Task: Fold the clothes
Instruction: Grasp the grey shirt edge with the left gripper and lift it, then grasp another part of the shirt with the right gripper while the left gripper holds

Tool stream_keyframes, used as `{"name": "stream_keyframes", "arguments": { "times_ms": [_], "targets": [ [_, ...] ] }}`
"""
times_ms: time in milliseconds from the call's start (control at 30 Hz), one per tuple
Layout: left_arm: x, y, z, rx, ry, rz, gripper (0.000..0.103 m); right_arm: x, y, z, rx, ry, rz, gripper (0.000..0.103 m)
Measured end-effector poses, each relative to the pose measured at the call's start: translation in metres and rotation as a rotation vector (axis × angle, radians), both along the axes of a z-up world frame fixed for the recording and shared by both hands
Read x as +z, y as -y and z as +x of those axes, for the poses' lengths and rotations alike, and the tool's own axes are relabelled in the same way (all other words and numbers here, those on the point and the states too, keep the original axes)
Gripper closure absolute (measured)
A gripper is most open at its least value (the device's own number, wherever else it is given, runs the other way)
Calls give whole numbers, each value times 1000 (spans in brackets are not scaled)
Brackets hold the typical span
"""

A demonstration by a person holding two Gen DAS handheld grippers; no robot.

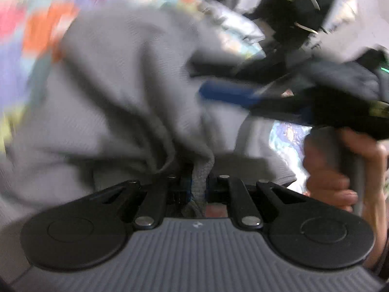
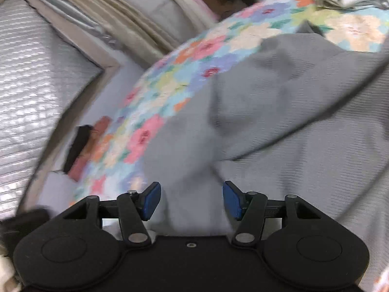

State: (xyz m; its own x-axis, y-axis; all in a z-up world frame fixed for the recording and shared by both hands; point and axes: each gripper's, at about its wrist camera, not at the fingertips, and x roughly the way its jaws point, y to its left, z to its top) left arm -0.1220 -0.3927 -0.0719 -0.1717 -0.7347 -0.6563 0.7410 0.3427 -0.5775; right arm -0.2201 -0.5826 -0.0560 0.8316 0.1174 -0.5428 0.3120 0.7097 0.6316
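A grey knit garment (image 1: 116,92) lies bunched on a flowered bedspread (image 1: 36,24). My left gripper (image 1: 199,185) is shut on a fold of the grey garment, which rises from between its jaws. In the left wrist view the right gripper (image 1: 233,95), with its blue pad, reaches over the garment from the right, held by a hand (image 1: 340,170). In the right wrist view my right gripper (image 2: 192,200) is open, its blue pads (image 2: 152,202) apart just above the grey garment (image 2: 279,121), gripping nothing.
The flowered bedspread (image 2: 170,80) covers a bed that ends at the left, beside a pale wall and a quilted white panel (image 2: 36,85). Beige curtains (image 2: 109,12) hang behind. Dark clothing (image 1: 304,7) lies at the far right of the bed.
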Motion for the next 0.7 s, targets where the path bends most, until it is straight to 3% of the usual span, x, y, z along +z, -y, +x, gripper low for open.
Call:
{"name": "stream_keyframes", "arguments": {
  "times_ms": [67,233,333,400,467,533,700],
  "targets": [
    [1,-3,-1,-6,3,-10,94,2,-5,2,12,-3,-30,41],
    [25,0,-18,-71,133,-46,94,7,-17,6,42,-10,-104,41],
    [24,-1,-22,-70,151,-10,94,10,-26,11,114,-10,-153,41],
    [17,-3,-16,-48,123,9,94,9,-29,14,184,-12,-116,41],
    [12,-6,-10,-31,103,22,94,2,-32,19,193,-45,-97,41],
    [11,-7,-9,-34,115,26,94,-2,-37,24,201,-84,-147,41],
    [16,-2,-16,-64,228,55,94,-13,-44,33,238,-133,-248,41]
  ]
}}
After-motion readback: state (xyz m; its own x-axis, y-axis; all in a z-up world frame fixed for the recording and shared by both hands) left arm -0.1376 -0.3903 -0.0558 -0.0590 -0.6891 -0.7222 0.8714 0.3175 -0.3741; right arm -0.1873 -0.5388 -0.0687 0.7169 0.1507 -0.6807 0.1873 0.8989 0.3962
